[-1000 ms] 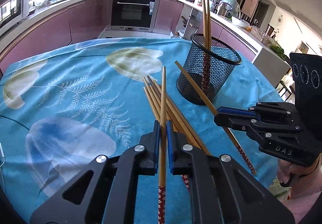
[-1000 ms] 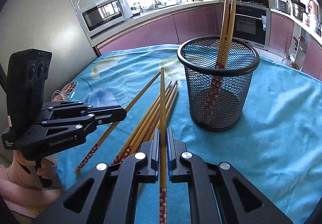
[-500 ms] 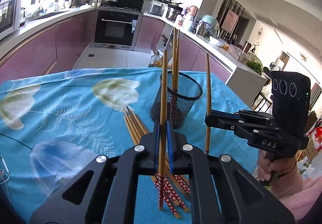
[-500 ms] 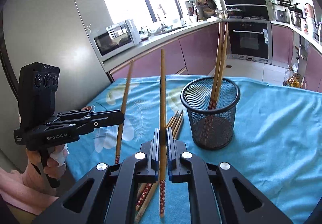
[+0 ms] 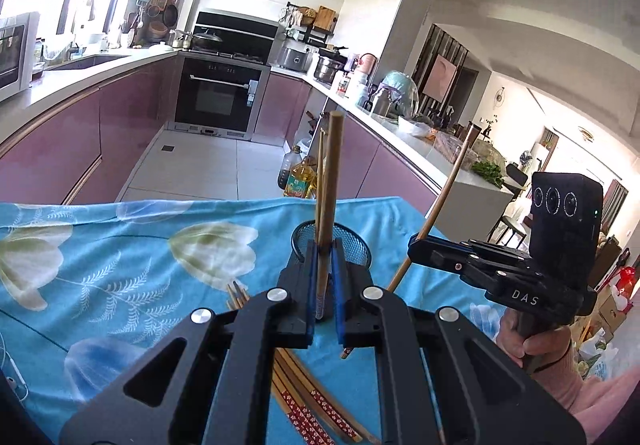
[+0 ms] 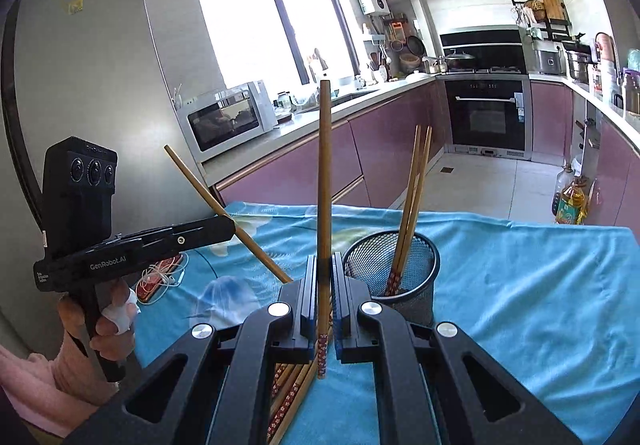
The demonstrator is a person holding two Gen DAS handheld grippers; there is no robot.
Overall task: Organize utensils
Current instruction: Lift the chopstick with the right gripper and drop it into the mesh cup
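Observation:
In the left wrist view, my left gripper (image 5: 324,249) is shut on a wooden chopstick (image 5: 331,181) that stands nearly upright, raised above the table. Just behind it sits the black mesh cup (image 5: 358,247). My right gripper (image 5: 416,247), at the right, is shut on a second chopstick (image 5: 448,185) that leans right. In the right wrist view, the right gripper (image 6: 324,265) pinches its upright chopstick (image 6: 325,165) to the left of the mesh cup (image 6: 416,285), which holds two chopsticks (image 6: 414,197). Several loose chopsticks (image 6: 292,393) lie on the cloth below both grippers.
A blue floral tablecloth (image 6: 520,305) covers the table. A coiled white cable on a red item (image 6: 160,277) lies near the table's left edge. Oil bottles (image 5: 298,181) stand on the kitchen floor beyond the far edge. A person's hand (image 6: 104,317) holds the left gripper.
Both grippers have risen off the table, each carrying one chopstick out of the pile and tipping it upright. The mesh cup now sits lower in both views.

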